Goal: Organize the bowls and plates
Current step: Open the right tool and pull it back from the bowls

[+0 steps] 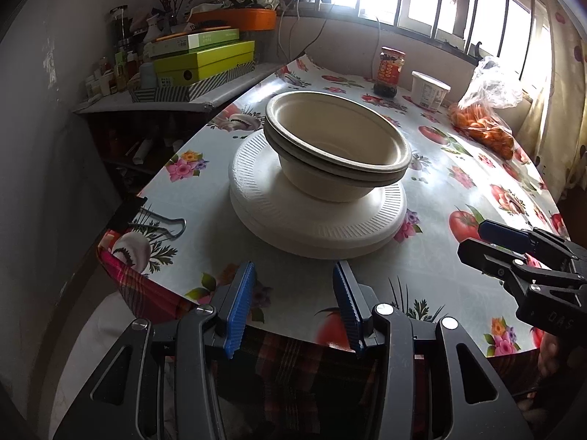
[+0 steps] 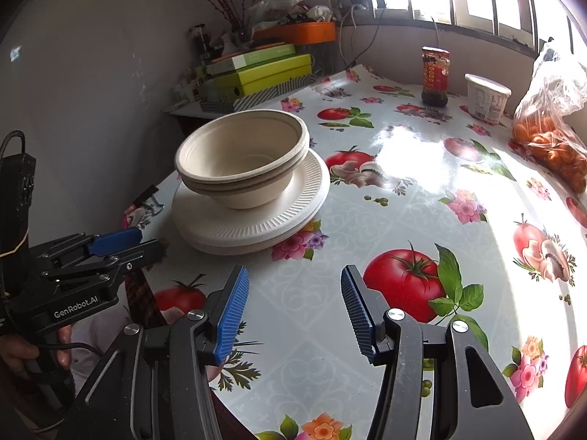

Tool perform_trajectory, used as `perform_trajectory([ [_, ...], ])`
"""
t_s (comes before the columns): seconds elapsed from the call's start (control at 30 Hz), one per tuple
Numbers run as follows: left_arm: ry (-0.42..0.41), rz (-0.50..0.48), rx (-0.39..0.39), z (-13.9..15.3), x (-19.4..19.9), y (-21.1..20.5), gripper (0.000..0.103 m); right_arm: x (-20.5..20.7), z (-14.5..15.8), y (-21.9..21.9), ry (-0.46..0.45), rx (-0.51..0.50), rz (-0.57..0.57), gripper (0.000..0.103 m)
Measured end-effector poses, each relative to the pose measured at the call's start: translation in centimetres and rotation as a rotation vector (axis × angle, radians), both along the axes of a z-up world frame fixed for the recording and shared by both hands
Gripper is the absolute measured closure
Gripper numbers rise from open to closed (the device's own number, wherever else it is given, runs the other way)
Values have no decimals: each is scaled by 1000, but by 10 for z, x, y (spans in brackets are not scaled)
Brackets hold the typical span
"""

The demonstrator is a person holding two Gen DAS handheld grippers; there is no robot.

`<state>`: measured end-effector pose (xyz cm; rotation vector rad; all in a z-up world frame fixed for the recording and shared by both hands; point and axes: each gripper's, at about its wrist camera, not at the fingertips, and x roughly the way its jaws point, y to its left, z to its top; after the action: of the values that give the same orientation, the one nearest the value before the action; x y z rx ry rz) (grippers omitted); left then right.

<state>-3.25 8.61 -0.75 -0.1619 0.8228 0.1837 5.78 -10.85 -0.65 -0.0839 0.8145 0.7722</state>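
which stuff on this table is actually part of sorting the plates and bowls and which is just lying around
Part of the job:
- stacked bowls
- white plates under them

Just lying about:
- sauce jar
- white tub
- bag of oranges
- binder clip
- green boxes on the side shelf

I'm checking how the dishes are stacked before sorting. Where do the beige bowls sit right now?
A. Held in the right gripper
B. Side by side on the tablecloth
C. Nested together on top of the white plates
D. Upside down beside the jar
C: the nested beige bowls rest on the stacked white plates, untouched by either gripper.
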Motion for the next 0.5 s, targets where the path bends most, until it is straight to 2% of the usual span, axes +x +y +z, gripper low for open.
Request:
perform_trajectory([
  [0.5,54,-18,16,-24,3,-10,58,-4,-25,2,35,-59,-20,48],
])
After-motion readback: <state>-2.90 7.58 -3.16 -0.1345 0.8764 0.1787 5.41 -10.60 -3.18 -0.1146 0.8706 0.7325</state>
